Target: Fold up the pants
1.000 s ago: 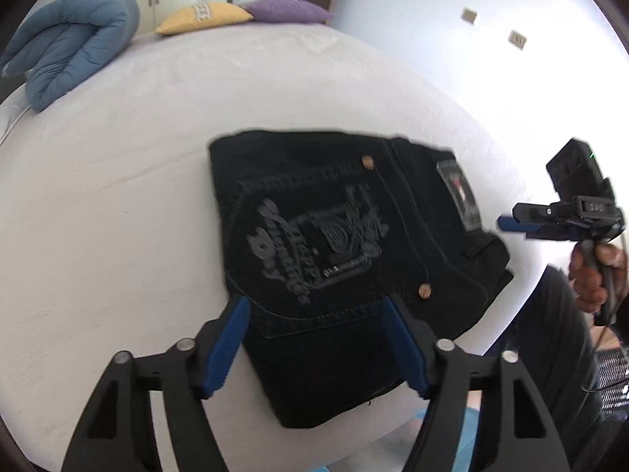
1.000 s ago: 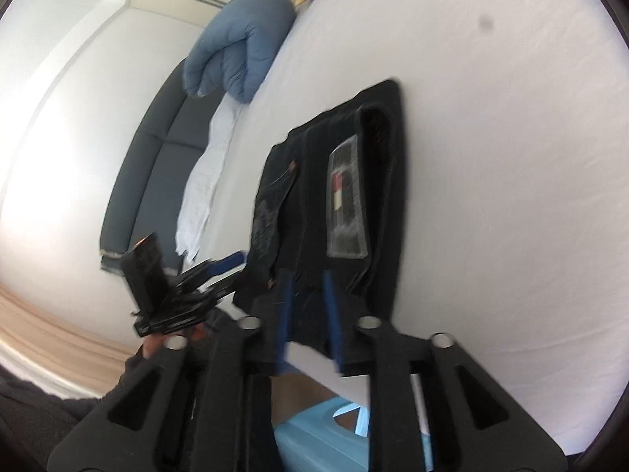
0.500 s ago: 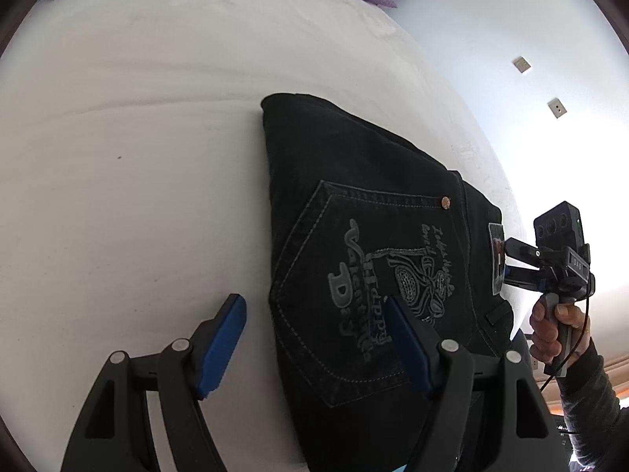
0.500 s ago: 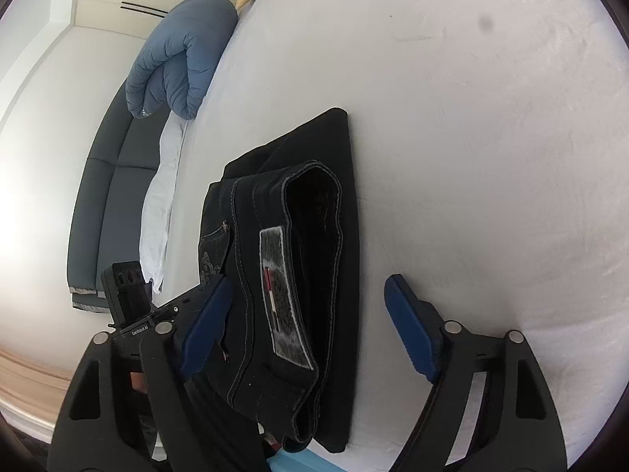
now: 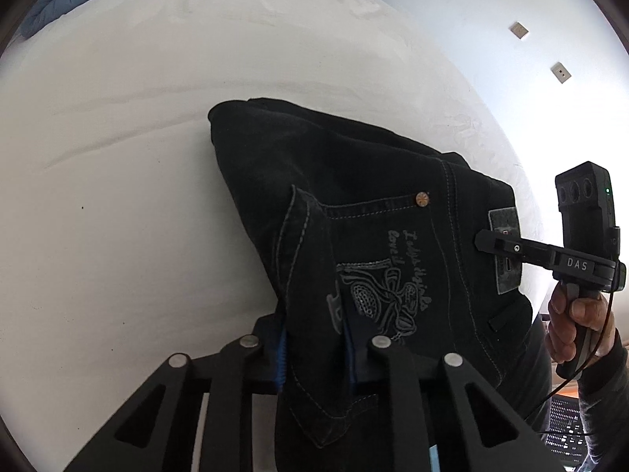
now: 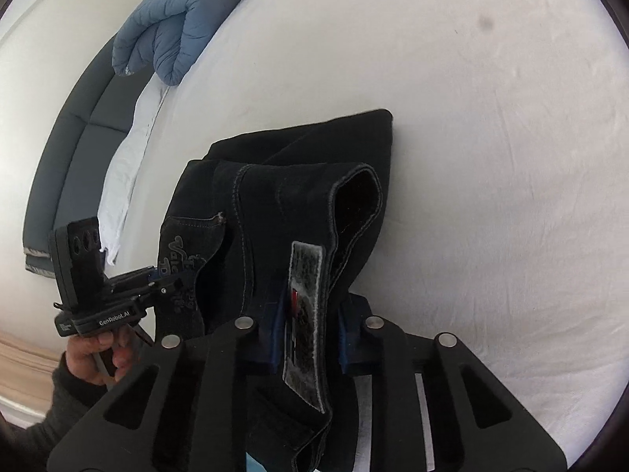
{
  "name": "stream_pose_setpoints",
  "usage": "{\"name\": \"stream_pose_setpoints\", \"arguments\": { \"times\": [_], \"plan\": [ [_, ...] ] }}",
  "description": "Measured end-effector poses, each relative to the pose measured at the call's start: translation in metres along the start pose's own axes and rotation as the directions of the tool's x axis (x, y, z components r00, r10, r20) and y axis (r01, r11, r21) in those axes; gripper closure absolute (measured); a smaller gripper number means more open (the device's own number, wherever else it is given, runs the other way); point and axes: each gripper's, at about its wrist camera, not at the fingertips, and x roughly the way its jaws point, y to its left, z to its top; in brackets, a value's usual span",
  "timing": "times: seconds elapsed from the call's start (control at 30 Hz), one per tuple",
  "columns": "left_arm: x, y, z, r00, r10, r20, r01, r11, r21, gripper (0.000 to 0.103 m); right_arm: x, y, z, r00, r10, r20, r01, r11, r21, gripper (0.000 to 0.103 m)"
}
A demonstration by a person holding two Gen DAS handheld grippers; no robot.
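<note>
At the bottom of my left wrist view, my left gripper (image 5: 314, 350) is closing, and a raised pleat of the black pants (image 5: 354, 204) already sits between the blue pads (image 5: 280, 348), so I read it as pinching denim at the pocket edge. Low in the right wrist view, my right gripper (image 6: 308, 334) is closing too, with the waistband and its grey patch label (image 6: 304, 314) caught between its pads.

So both hands grip the near edge of the pants, the end that overhangs the bed's rim toward me. From there the folded bundle runs away from both grippers, up toward the frame centre, and its far fold lies flat on the white bed sheet (image 5: 118, 196). The long axis points away from me, roughly in line with each gripper's fingers.

Neither hand is nearer: in the left view the right gripper sits at the right edge, on the label side, level with mine.

I judge the next move to be carrying this near edge up and over toward the far fold.

Beyond, a blue duvet (image 6: 177, 27) sits at the upper left.
</note>
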Motion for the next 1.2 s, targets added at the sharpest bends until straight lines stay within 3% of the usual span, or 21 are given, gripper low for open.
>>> {"name": "stream_pose_setpoints", "arguments": {
  "times": [0.17, 0.37, 0.53, 0.73, 0.83, 0.93, 1.0, 1.07, 1.1, 1.17, 1.2],
  "plan": [
    [-0.026, -0.018, 0.012, 0.998, -0.019, 0.062, 0.018, 1.000, 0.018, 0.084, -0.030, 0.026, 0.011, 0.997, 0.021, 0.069, -0.016, 0.997, -0.077, 0.088],
    [-0.047, -0.032, 0.060, 0.987, -0.027, 0.159, 0.020, 0.999, 0.040, 0.084, -0.066, 0.024, 0.054, 0.989, 0.042, 0.141, -0.029, 0.995, -0.094, 0.088],
    [-0.015, -0.047, 0.100, 0.989, 0.008, 0.151, -0.020, 0.997, 0.079, 0.083, -0.065, 0.000, 0.098, 0.989, 0.027, 0.146, -0.018, 0.998, -0.061, 0.088],
    [0.046, -0.023, 0.121, 0.998, 0.005, 0.067, -0.008, 0.999, 0.041, 0.081, -0.024, -0.068, 0.120, 0.998, -0.005, 0.069, 0.001, 0.998, 0.055, 0.088],
    [0.059, -0.016, 0.115, 0.997, 0.008, 0.072, -0.010, 1.000, 0.028, 0.073, -0.013, -0.098, 0.111, 0.997, 0.039, 0.070, -0.047, 0.992, 0.120, 0.080],
    [0.064, -0.015, 0.107, 0.996, 0.021, 0.084, -0.021, 1.000, 0.002, 0.055, -0.009, -0.117, 0.102, 0.987, 0.129, 0.097, -0.143, 0.976, 0.164, 0.073],
    [0.059, -0.009, 0.101, 0.995, 0.007, 0.104, -0.004, 1.000, -0.027, 0.054, -0.014, -0.123, 0.097, 0.984, 0.145, 0.106, -0.162, 0.971, 0.175, 0.070],
    [0.050, -0.016, 0.096, 0.990, 0.040, 0.136, -0.038, 0.999, -0.020, 0.052, -0.023, -0.122, 0.092, 0.988, 0.104, 0.115, -0.123, 0.977, 0.173, 0.058],
    [0.038, -0.024, 0.089, 0.981, 0.085, 0.175, -0.088, 0.996, 0.007, 0.049, -0.033, -0.116, 0.087, 0.990, 0.060, 0.128, -0.080, 0.985, 0.155, 0.054],
    [0.011, -0.037, 0.079, 0.960, 0.134, 0.244, -0.148, 0.988, 0.041, 0.021, -0.050, -0.101, 0.078, 0.987, -0.032, 0.157, 0.017, 0.995, 0.099, 0.048],
    [-0.001, -0.048, 0.072, 0.941, 0.172, 0.291, -0.194, 0.980, 0.049, 0.013, -0.060, -0.091, 0.072, 0.982, -0.073, 0.177, 0.063, 0.996, 0.062, 0.047]
  ]
}}
